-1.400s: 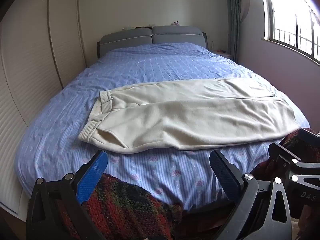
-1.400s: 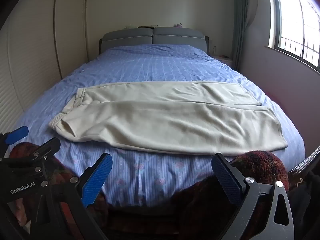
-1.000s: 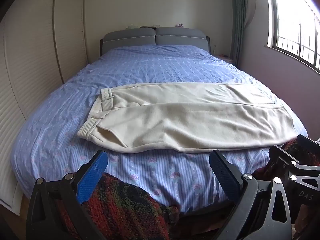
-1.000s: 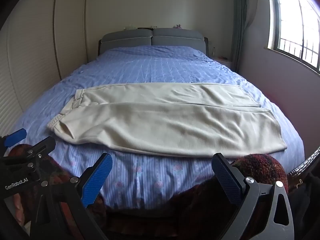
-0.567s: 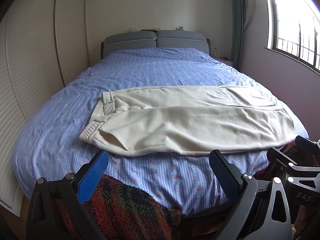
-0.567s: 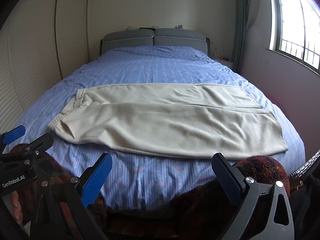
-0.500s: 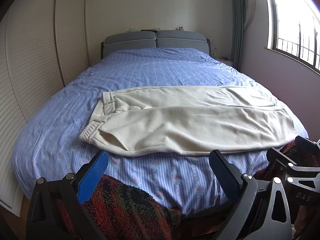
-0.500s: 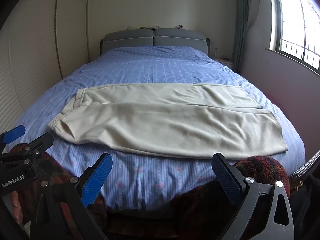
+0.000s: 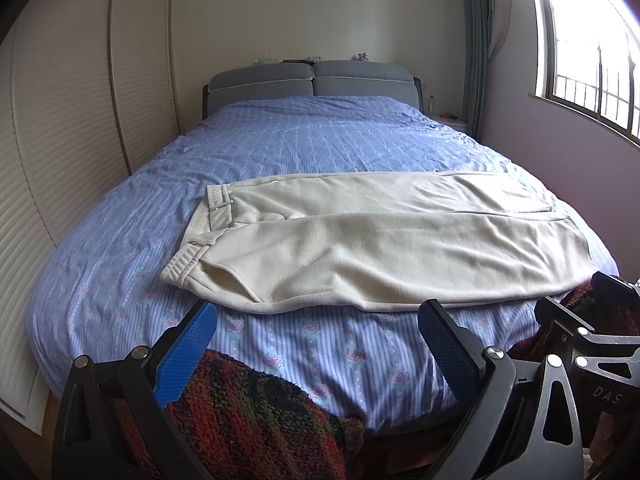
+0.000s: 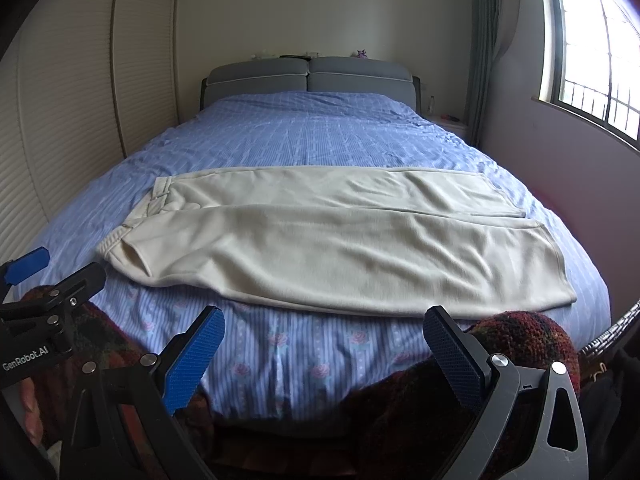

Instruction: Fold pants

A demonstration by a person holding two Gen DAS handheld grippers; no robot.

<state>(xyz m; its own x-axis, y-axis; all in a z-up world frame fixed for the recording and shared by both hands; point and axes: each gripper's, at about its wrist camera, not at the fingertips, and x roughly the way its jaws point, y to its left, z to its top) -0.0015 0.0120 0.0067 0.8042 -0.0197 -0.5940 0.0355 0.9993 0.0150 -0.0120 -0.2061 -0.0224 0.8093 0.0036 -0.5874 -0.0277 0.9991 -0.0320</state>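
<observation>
The left hand-held gripper (image 9: 318,334) is released: its two blue fingers (image 9: 186,354) stand wide apart with nothing between them, above a dark red knitted sleeve (image 9: 256,420) at 6 o'clock. The right hand-held gripper (image 10: 324,338) is also released, its blue pads (image 10: 194,356) far from each other and holding nothing. In the right wrist view, the body of the left tool at 8 o'clock carries the writing "GenRobot.AI". In the left wrist view, the body of the right tool at 4 o'clock shows the letters "DAS"; the rest of that word is cut off.

Just beyond both tools lies the bed (image 9: 320,140) with a blue striped cover and small flower prints. The cream pants (image 9: 372,236) lie flat on its near part, not touched by any gripper. Their long axis runs from 9 o'clock to 3 o'clock, across the bed. The waistband (image 9: 208,216) points to 9 o'clock and the leg hems (image 10: 536,240) point to 3 o'clock. The two legs lie side by side, one nearer and one farther.

At 12 o'clock stands a grey padded headboard (image 9: 312,80). A window (image 9: 592,40) with bars is at 2 o'clock.

Compared with the frames a moment earlier, the pants keep the same place and shape, and both grippers have the same wide opening; the views shift only a little.
</observation>
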